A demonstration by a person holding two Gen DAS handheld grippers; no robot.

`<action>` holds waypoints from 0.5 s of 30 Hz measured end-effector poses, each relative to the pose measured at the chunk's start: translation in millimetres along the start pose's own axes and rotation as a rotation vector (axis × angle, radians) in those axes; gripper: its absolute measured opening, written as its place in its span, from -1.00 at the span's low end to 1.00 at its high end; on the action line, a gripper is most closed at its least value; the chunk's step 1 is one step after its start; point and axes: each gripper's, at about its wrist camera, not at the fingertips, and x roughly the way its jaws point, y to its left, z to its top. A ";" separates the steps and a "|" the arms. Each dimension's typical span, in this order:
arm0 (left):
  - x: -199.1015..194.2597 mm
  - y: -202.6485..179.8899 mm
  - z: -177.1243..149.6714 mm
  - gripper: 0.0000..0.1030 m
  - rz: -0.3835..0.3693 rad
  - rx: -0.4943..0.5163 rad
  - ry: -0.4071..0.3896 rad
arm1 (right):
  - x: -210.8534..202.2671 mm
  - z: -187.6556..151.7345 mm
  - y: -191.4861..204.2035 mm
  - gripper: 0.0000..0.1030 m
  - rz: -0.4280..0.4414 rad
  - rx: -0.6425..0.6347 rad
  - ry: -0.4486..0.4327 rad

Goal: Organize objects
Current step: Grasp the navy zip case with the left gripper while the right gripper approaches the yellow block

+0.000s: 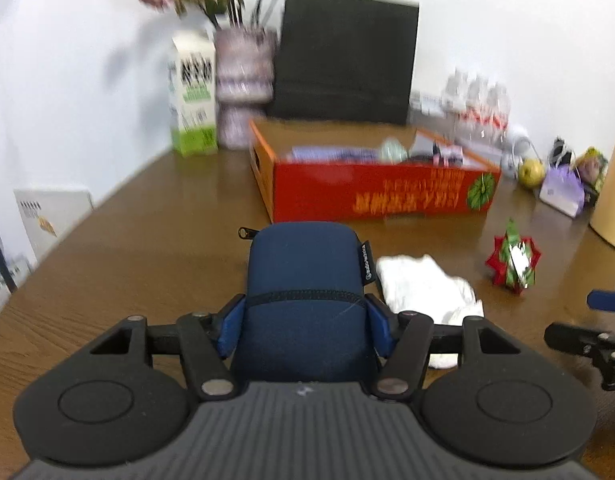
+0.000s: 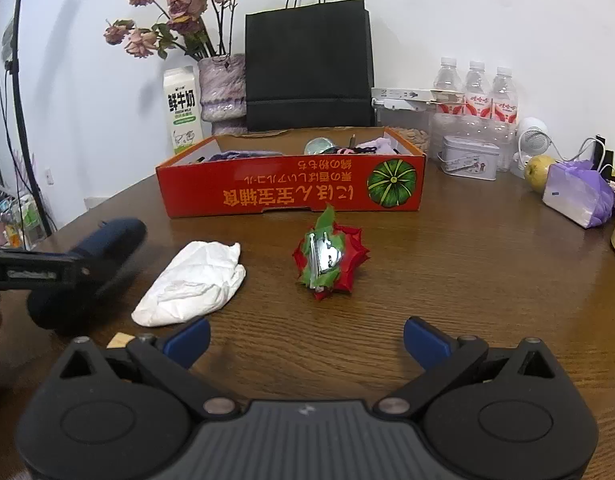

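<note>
My left gripper [image 1: 305,320] is shut on a navy blue zip pouch [image 1: 305,276] and holds it above the wooden table [image 1: 155,216], in front of the red cardboard box [image 1: 381,192]. The pouch also shows blurred at the left of the right wrist view [image 2: 95,256]. My right gripper [image 2: 307,340] is open and empty, low over the table. Ahead of it lie a red and green paper flower [image 2: 329,258] and a crumpled white cloth [image 2: 195,282]. The red box [image 2: 291,192] holds several small items.
At the back stand a black paper bag [image 2: 309,64], a vase of dried roses [image 2: 221,88], a milk carton [image 2: 181,112], three water bottles [image 2: 475,92] and a tin [image 2: 469,158]. At the right are a yellow-green fruit [image 2: 537,172] and a purple packet [image 2: 579,196].
</note>
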 end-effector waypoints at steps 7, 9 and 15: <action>-31.1 2.2 -6.1 0.21 0.032 0.014 -0.055 | -3.5 -4.3 22.6 1.00 0.036 -0.017 0.012; -40.7 6.3 -6.8 0.21 0.034 0.008 -0.070 | -4.9 -6.0 33.0 1.00 0.058 -0.030 0.017; -57.4 16.3 -13.8 0.21 0.035 -0.007 -0.078 | -4.7 -8.8 63.8 0.84 0.105 -0.064 0.041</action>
